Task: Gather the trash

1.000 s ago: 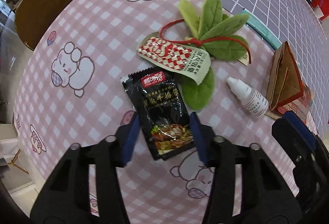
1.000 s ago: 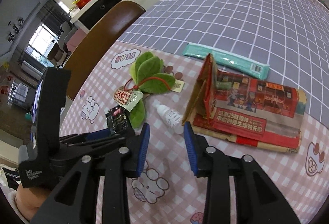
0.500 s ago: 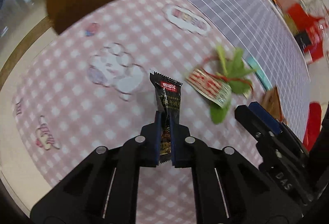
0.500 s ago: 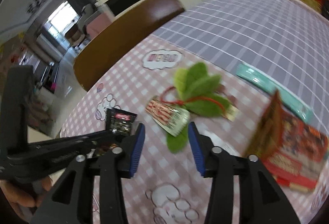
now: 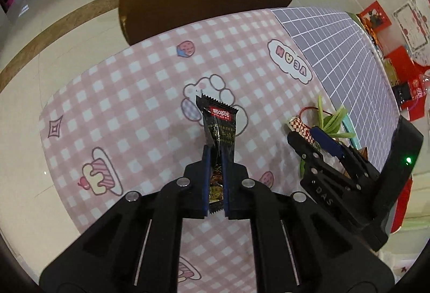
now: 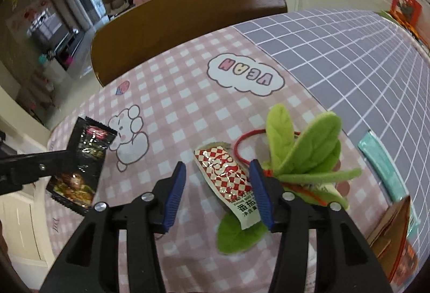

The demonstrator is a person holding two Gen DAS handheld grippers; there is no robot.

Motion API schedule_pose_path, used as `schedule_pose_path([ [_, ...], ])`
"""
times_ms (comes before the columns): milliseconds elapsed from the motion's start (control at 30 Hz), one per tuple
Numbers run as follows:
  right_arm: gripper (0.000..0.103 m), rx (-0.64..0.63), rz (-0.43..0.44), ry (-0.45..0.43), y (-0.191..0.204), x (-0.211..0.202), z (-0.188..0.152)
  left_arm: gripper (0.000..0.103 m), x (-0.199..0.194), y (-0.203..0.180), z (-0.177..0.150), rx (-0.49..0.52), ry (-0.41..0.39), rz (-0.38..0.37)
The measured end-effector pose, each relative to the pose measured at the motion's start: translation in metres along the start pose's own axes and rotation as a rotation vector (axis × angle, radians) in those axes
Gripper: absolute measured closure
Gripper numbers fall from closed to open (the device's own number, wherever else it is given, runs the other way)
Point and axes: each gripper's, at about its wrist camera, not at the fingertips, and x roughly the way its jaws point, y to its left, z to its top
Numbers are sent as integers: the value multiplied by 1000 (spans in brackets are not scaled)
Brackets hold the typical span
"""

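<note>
A black sauce packet [image 5: 220, 123] hangs above the pink checked tablecloth [image 5: 129, 94], pinched upright in my left gripper [image 5: 215, 150], which is shut on its lower half. From the right wrist view the same packet [image 6: 83, 158] shows at the left edge, held off the table. My right gripper [image 6: 217, 169] hovers over a red-and-white checked sauce packet [image 6: 228, 174] lying on the cloth. Its jaws are opening, with the packet between them and the pads not touching it. In the left wrist view the right gripper [image 5: 314, 137] sits to the right.
Green felt leaves with a red cord [image 6: 303, 150] lie against the checked packet. A teal strip [image 6: 381, 158] and a brown-and-red carton [image 6: 395, 234] sit at the right. A brown chair back [image 6: 182, 16] stands behind the table. The table's edge runs close on the left.
My left gripper closed on the black packet, lifted it off the cloth and carried it left. My right gripper swung left from the carton to over the checked packet, its jaws widening.
</note>
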Motion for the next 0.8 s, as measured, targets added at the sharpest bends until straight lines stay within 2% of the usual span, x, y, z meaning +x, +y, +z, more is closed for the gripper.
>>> schedule_pose_path([
  [67,55,-44,-32,12,5,4,0,96,-2,5,-3,-12,0,-6],
  [100,63,-50,-56,7,7,4,-1,96,-3,7,-3,-15,1,-7],
  [167,71,-34,-73,8,5,3,-3,96,-6,12,-5,-21,1,-15],
  [200,76,-24,-74,9,4,2,-3,101,-9,15,-5,-19,-3,-20],
  [367,87,24,-116,-7,6,-13,-7,101,-27,29,-7,-15,-29,-58],
  [467,89,67,-111,-15,14,-28,-10,101,-30,34,-10,-7,-20,-77],
  [600,89,128,-103,-13,28,-46,-19,100,-21,42,-20,6,60,-112],
  [700,89,169,-99,-14,40,-56,-27,99,-15,46,-27,20,81,-94],
  [767,88,187,-92,-12,44,-56,-31,78,-12,46,-29,23,91,-83],
  [800,88,197,-97,-16,45,-55,-32,48,-10,47,-31,25,89,-67],
])
